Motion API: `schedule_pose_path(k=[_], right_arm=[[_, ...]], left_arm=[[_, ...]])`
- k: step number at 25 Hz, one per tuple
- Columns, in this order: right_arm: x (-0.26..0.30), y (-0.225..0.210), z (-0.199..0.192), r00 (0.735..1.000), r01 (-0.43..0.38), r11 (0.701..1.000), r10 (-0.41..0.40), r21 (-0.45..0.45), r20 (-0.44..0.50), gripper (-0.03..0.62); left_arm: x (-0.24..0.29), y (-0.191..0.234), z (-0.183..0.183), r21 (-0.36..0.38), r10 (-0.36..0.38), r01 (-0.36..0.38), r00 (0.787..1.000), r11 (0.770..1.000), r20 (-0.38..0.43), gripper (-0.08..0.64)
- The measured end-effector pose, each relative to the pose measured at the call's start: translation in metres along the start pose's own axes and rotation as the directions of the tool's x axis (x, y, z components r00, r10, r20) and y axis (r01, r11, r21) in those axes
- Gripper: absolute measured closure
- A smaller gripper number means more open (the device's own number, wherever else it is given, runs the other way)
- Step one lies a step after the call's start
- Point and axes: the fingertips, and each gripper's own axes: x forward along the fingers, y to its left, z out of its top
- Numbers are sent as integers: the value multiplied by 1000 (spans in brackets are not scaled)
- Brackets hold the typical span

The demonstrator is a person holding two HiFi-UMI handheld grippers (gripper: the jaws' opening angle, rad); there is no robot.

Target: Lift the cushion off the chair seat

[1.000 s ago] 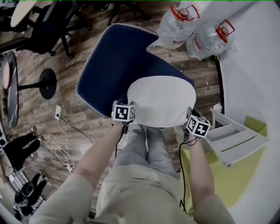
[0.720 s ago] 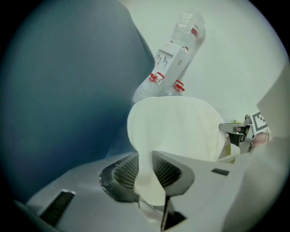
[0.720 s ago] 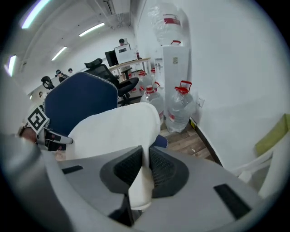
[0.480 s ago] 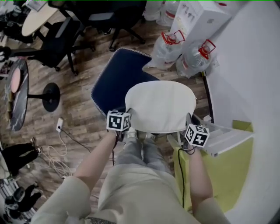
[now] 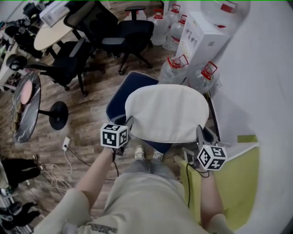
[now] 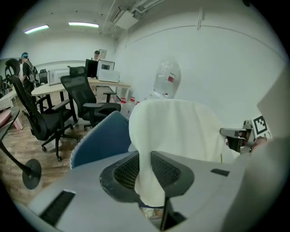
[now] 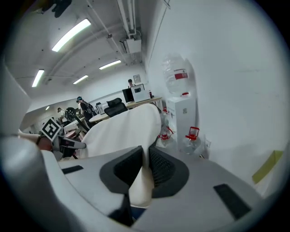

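Left tool (image 5: 129,123) gripping cushion (image 5: 165,112) at left edge, right tool (image 5: 200,133) gripping right edge

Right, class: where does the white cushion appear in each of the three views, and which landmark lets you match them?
Head view: cushion at the centre, above the person's legs.
Left gripper view: centre, pinched low down between the left gripper's fingers.
Right gripper view: centre-left, pinched between the right gripper's fingers.
Shared landmark: the upturned water bottle by the white wall.
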Motion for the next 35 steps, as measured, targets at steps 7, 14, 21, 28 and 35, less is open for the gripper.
schedule_pose_path(k=[7,14,21,28,35], right_arm=[[-51,39,85,981,-52,997,60,-50,183,528],[-97,49,142,943,-94,994,109,-64,314,528],[-144,83,198,879,-101,983,159,-152,449,528],[-163,98,219,853,-144,979,198,-147,483,528],[-161,108,220,859,-163,975,217,-153,463,528]], left_arm=[[-78,-13,71,44,-1,-6,986,999,165,462],[-132,-41,131,80,-23,-2,948,997,317,462],[-192,-52,176,82,-20,-21,884,996,467,463],[-221,-54,198,91,-27,-25,850,996,526,462],[-229,-52,200,100,-40,-15,853,995,521,464]])
